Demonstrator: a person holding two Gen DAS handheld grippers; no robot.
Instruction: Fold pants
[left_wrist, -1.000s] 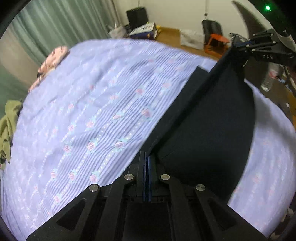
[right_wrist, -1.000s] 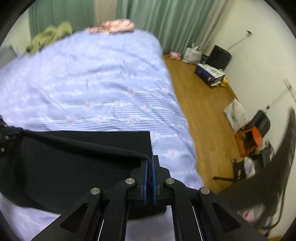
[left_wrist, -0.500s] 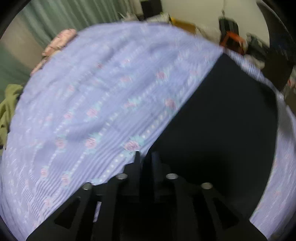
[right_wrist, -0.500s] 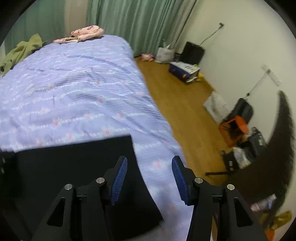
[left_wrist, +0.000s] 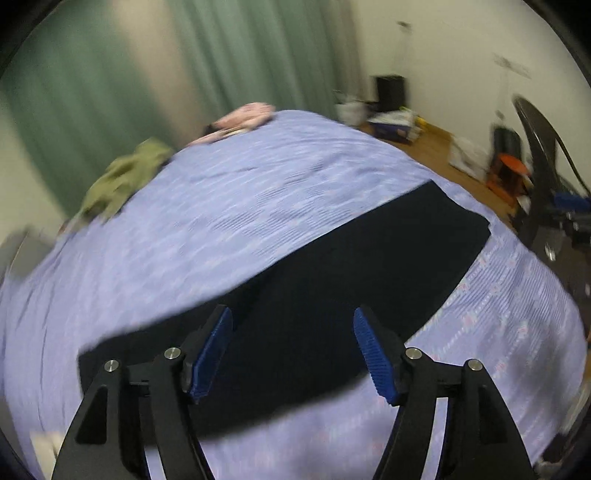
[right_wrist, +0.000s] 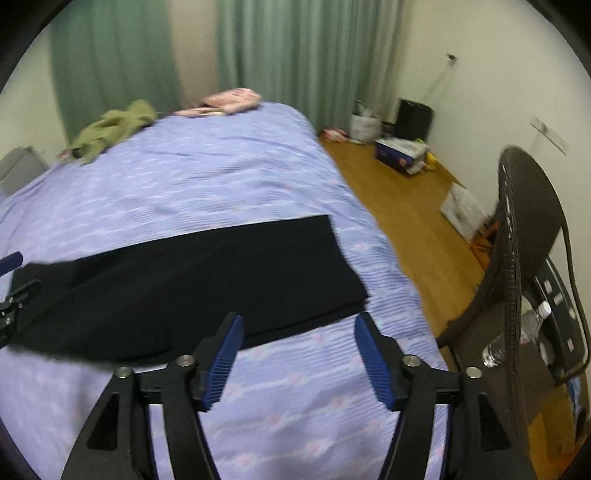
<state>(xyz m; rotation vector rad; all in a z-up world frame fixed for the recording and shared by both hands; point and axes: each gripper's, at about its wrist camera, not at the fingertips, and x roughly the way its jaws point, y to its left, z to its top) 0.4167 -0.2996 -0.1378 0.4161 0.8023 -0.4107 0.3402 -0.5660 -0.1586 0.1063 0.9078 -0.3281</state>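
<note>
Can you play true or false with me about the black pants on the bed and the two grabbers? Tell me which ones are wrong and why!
1. The black pants lie flat on the purple bedspread. True.
2. The right gripper is pinching the pants. False: its jaws have just been opening, nothing is between them, and the pants lie beyond its tips.
3. The left gripper is open. True: its blue pads stand apart above the pants, having just been opening.
4. The green garment lies on top of the pants. False: it sits at the far end of the bed, well apart from them.
5. A pink garment lies at the far end of the bed. True.
</note>
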